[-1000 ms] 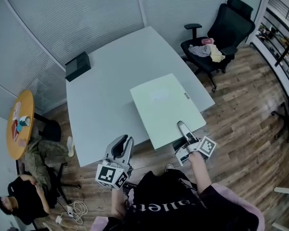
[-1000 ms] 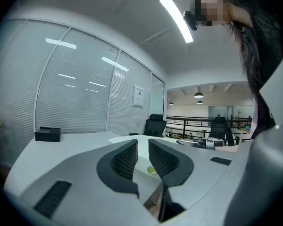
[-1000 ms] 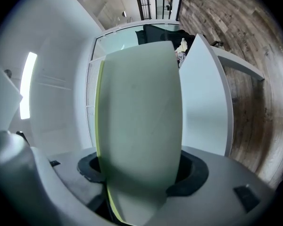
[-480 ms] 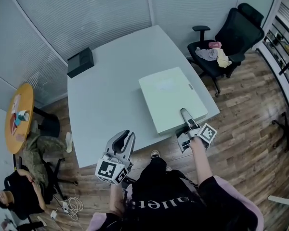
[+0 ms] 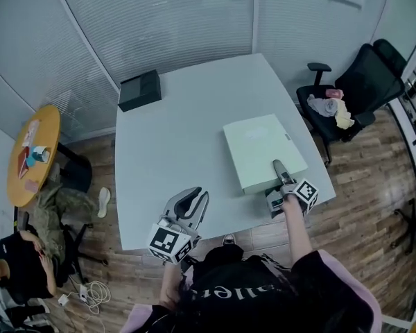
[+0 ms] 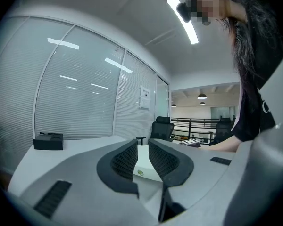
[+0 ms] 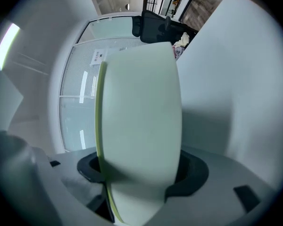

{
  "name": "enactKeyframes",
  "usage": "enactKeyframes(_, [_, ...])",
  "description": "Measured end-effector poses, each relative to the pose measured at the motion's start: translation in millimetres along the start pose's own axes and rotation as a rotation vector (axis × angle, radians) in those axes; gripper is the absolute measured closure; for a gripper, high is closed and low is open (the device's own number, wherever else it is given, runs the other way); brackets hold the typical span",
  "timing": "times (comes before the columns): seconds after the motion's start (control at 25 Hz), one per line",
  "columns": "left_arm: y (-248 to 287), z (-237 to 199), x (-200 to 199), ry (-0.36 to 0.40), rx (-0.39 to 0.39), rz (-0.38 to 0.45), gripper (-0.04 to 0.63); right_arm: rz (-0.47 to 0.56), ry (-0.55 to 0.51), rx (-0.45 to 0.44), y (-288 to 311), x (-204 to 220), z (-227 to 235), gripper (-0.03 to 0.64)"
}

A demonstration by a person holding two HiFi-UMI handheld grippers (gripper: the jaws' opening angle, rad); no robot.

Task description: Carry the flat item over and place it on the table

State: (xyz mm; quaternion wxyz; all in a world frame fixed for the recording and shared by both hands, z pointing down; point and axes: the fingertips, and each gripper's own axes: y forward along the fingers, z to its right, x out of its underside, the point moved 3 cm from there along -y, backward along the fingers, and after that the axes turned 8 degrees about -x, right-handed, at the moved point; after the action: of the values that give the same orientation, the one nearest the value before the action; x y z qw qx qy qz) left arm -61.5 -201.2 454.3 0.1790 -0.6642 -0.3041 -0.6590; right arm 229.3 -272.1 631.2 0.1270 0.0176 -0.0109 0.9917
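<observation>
Flat box [image 5: 263, 151] shifted farther onto table [image 5: 180, 151], pinched between right fingers [image 5: 281, 170].

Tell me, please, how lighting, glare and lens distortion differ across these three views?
Head view: even daylight, with the fisheye bowing the white table's edges and the blinds. Left gripper view: the ceiling strip light blows out, bright streaks reflect off the glass wall, and the corners are dark. Right gripper view: the flat item, clamped in the right tongs, fills the frame, soft and bulged.
</observation>
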Motion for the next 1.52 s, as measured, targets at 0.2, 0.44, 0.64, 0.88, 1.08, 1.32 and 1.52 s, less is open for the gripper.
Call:
enactKeyframes(0.2, [4.3,-37.8,4.4,-0.027,-0.022,0.006,0.512,0.031,0.043,0.040,42.6,11.1,21.2,0.296])
enactKeyframes(0.44, [1.5,-65.6,10.1,-0.058,-0.063,0.013,0.511,0.068,0.038,0.053,72.1,15.0,32.7,0.298])
enactKeyframes(0.64, [-8.4,-81.6,18.0,-0.085,-0.119,0.003,0.511,0.068,-0.010,0.187,93.7,18.0,54.0,0.308])
enactKeyframes(0.88, [-19.1,-95.7,17.0,-0.101,-0.202,0.009,0.512,0.060,-0.016,0.225,125.9,10.1,63.2,0.296])
enactKeyframes(1.08, [-21.9,-102.7,15.2,-0.117,-0.270,0.005,0.511,0.019,-0.054,0.315,157.5,1.0,70.6,0.255])
enactKeyframes(1.32, [-7.3,-90.5,12.2,-0.115,-0.299,0.004,0.512,-0.081,-0.046,0.477,168.9,-17.3,81.6,0.216])
enactKeyframes(1.52, [2.5,-82.3,8.1,-0.109,-0.321,0.005,0.511,-0.141,0.027,0.597,157.0,-17.3,95.9,0.195])
